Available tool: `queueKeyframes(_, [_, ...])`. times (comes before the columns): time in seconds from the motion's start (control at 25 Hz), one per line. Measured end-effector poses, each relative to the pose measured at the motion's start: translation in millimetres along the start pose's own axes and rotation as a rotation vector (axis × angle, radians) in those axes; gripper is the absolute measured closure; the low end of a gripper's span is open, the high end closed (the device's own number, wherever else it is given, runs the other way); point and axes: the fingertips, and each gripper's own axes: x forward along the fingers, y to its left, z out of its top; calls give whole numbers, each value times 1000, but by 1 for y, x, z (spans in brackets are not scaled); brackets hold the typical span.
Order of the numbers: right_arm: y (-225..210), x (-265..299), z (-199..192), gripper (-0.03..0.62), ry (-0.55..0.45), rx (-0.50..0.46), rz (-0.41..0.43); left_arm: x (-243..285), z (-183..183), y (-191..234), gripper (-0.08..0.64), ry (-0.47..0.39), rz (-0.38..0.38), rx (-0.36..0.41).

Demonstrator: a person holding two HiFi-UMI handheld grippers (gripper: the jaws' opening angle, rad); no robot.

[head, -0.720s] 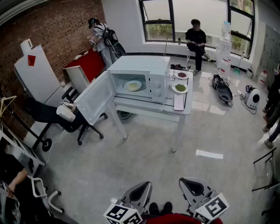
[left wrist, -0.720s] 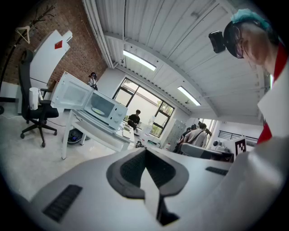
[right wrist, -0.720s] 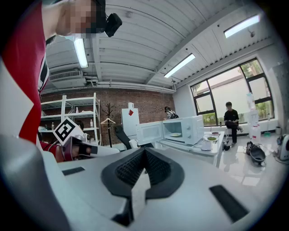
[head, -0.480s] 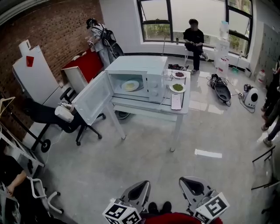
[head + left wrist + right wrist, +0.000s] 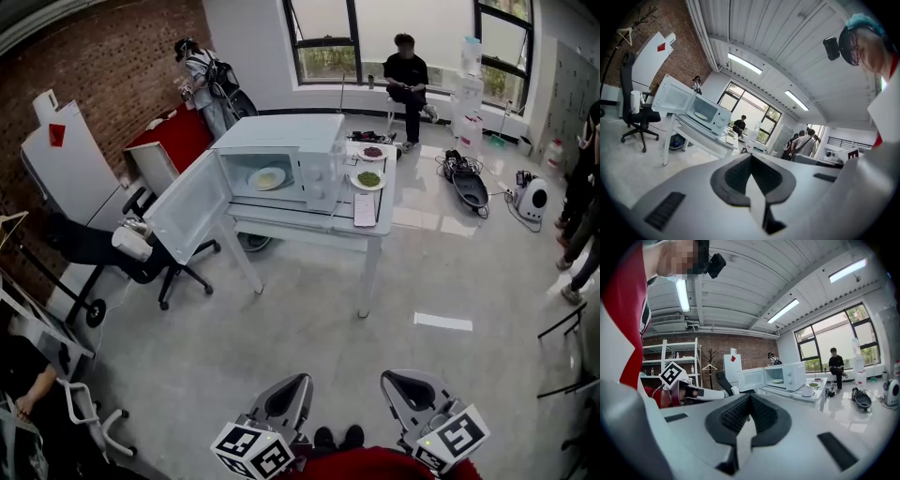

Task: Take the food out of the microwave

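Logged left gripper [image 5: 296, 386] and right gripper [image 5: 394, 382] low at near edge, each with jaws pressed together on nothing. Found plate of food [image 5: 267, 178] inside microwave [image 5: 309, 139] on far table [image 5: 314, 221], door [image 5: 187, 208] swung open leftward. Noted office chair [image 5: 141, 255] just beside door, dish of greens [image 5: 368, 179] right of microwave.

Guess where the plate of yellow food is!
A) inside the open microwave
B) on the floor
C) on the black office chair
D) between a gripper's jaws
A: the plate of pale yellow food lies inside the microwave on the table, and the microwave's door is swung wide open.
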Motion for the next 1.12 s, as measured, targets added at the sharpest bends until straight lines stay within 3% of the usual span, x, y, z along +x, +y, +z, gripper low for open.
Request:
queueKeyframes(0.2, [-12, -14, 3, 581, -16, 21, -16, 4, 3, -3, 552, -13, 31, 44])
queueKeyframes(0.56, [-29, -23, -8, 581, 6, 57, -37, 12, -1, -10, 552, -35, 58, 43])
queueKeyframes(1.12, [-46, 21, 1, 581, 12, 69, 4, 31, 24, 28, 552, -55, 120, 48])
